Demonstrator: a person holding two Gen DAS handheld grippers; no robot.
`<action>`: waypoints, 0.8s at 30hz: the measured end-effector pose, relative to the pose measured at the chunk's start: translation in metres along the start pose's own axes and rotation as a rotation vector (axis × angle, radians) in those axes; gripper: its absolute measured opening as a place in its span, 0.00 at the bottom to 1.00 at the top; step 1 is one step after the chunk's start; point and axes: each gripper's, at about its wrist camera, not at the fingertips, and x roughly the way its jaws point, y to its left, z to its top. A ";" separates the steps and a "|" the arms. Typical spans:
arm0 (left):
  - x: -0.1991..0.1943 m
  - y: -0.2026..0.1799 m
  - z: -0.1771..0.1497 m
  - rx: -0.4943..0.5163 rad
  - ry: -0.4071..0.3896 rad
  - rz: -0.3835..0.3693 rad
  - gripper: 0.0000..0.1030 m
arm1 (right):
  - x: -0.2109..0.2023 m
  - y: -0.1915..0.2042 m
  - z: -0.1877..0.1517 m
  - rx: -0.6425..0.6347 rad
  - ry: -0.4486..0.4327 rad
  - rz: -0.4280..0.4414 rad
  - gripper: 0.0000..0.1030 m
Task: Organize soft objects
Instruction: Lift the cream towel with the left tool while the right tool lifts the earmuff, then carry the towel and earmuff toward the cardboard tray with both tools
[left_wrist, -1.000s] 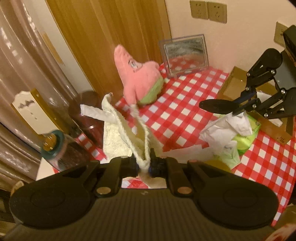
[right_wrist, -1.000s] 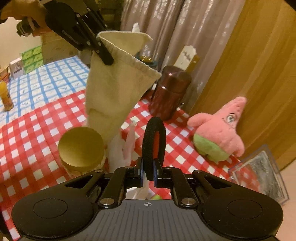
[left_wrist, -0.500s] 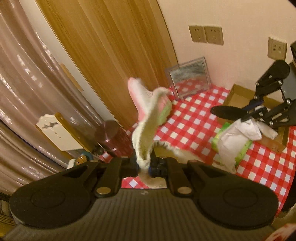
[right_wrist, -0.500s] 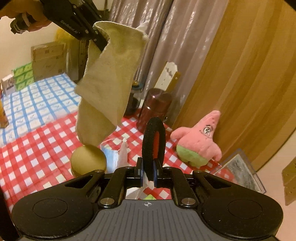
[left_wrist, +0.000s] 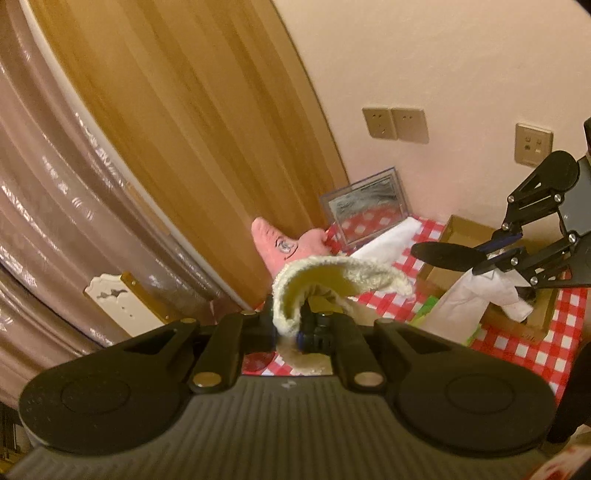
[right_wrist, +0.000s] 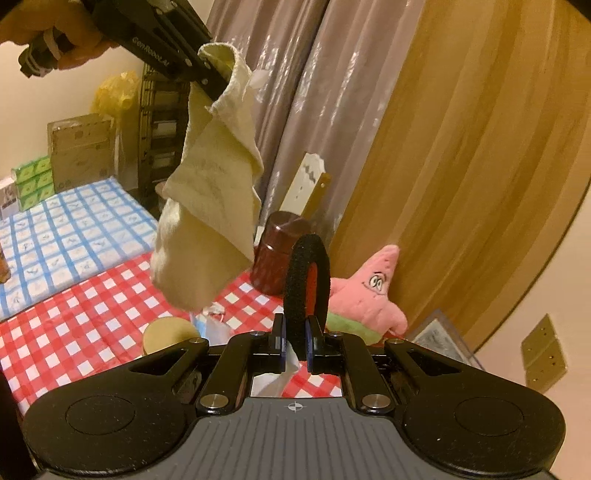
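since a second ago the left gripper (right_wrist: 207, 74) has climbed, its fingers clamped on the cream terry towel (right_wrist: 210, 206), which now hangs clear above the red-checked worktop (right_wrist: 66, 325). the right gripper (right_wrist: 297, 332) pinches a white tissue (left_wrist: 476, 295), also higher. only the right view shows the full hanging towel, a gold-lidded jar (right_wrist: 170, 330) beneath it and a maroon canister (right_wrist: 277, 254). the pink star plush toy (right_wrist: 365, 299) sits by the wooden panel, half hidden by the towel in the left view.
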 end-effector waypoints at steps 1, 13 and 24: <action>-0.002 -0.003 0.004 0.003 -0.005 -0.002 0.08 | -0.003 -0.001 0.000 0.004 -0.001 -0.001 0.09; -0.007 -0.025 0.017 0.001 -0.013 -0.039 0.08 | 0.015 0.003 -0.028 0.074 0.113 0.064 0.10; 0.020 -0.035 -0.005 -0.025 0.011 -0.109 0.08 | 0.082 0.021 -0.091 0.161 0.256 0.139 0.10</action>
